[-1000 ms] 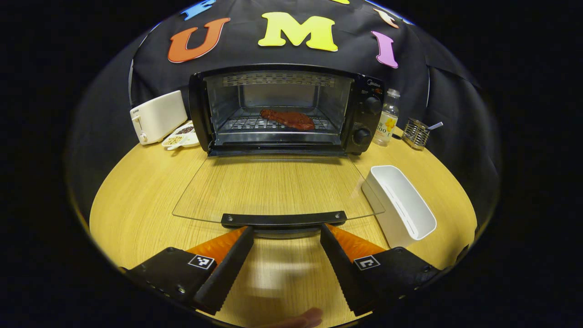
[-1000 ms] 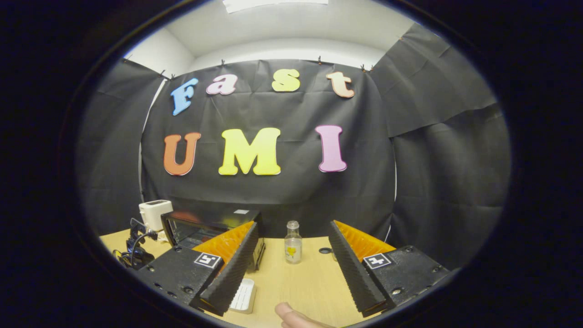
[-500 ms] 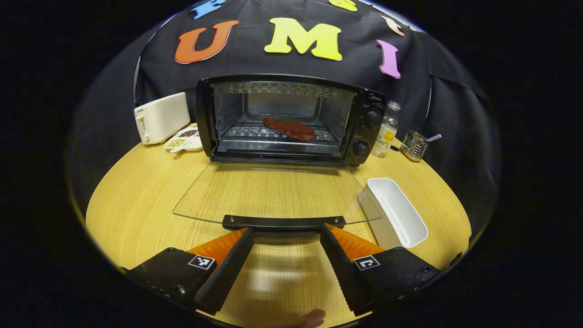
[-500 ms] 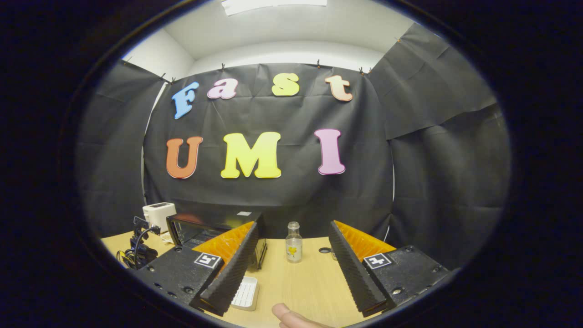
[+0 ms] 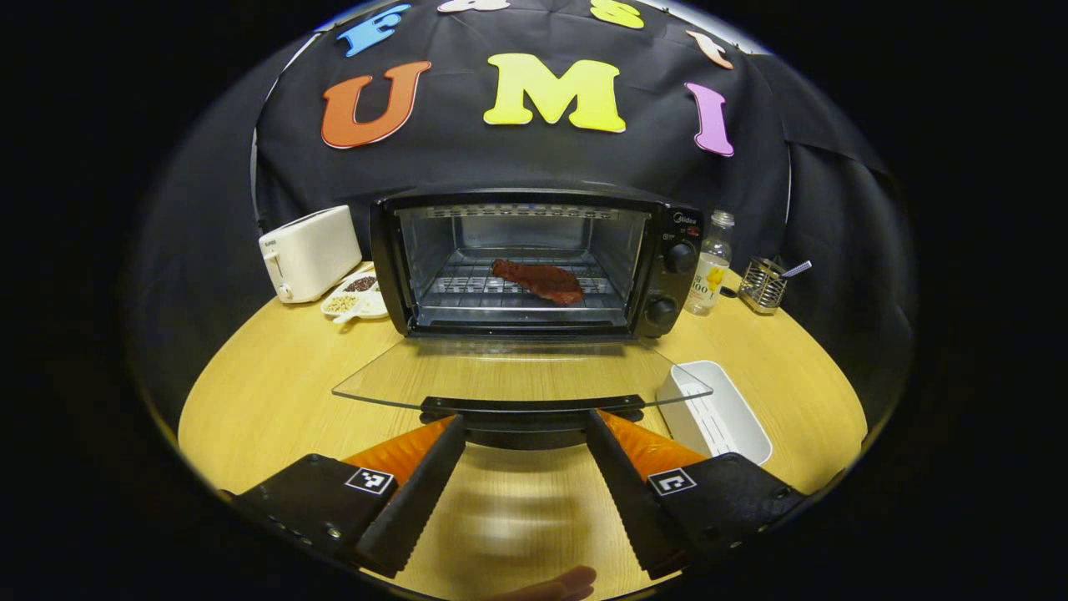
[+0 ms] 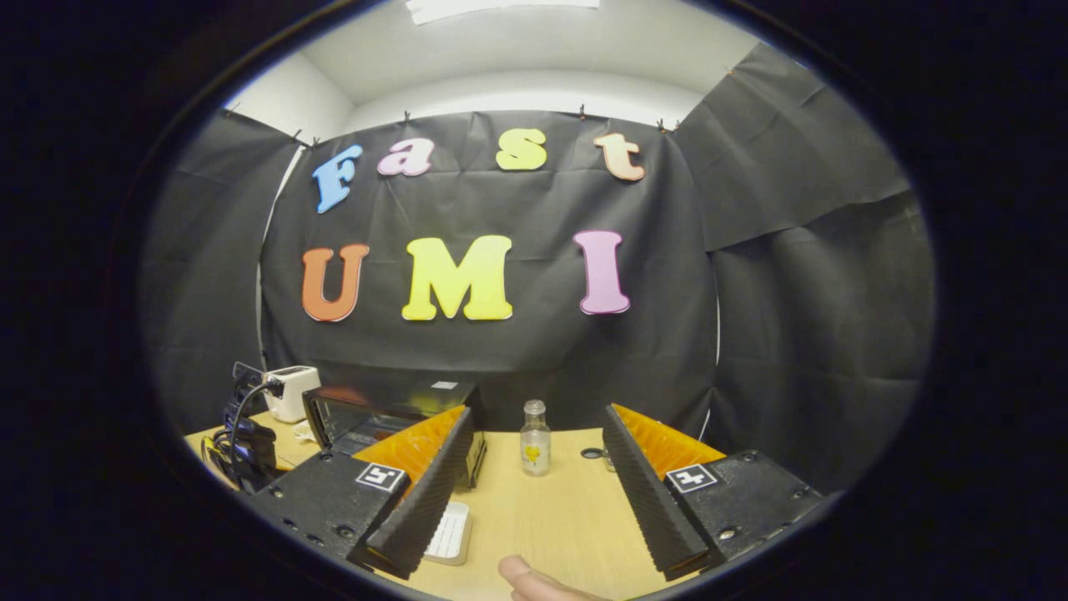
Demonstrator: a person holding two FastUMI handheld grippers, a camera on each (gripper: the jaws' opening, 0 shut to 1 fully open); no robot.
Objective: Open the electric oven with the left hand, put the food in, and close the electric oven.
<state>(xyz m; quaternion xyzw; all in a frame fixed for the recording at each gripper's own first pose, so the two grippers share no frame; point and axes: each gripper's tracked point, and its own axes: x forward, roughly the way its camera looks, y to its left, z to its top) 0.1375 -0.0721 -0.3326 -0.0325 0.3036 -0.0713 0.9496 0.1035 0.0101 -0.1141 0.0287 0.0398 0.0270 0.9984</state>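
Left gripper (image 5: 521, 467): fingers spread, pinching nothing, tips just under and to either side of the door handle (image 5: 531, 409). Whether they touch its underside cannot be told.

Change over the last second: the glass door (image 5: 521, 380) has come up off the flat. Its pane looked long and wide open before; now it reads as a shallow sliver, handle edge lifted above the desk (image 5: 250, 392). The oven (image 5: 534, 263) sits ahead of the fingers, cavity open to view.

Food (image 5: 538, 281): dark reddish piece lying on the wire rack inside, straight ahead beyond the door, slightly right of centre between the fingers. It has not shifted on the rack.

White tray (image 5: 713, 409): on the desk just right of the right finger, empty.

Right gripper (image 6: 534, 501): fingers spread, nothing between them, held above the desk; bottle (image 6: 534, 438) stands ahead between the fingers.

Judgement: opening and loading are done; closing is under way. The door needs to swing the rest of the way up. With nothing clamped on the handle, the lift is a push from below, so the handle could slip off the tips.
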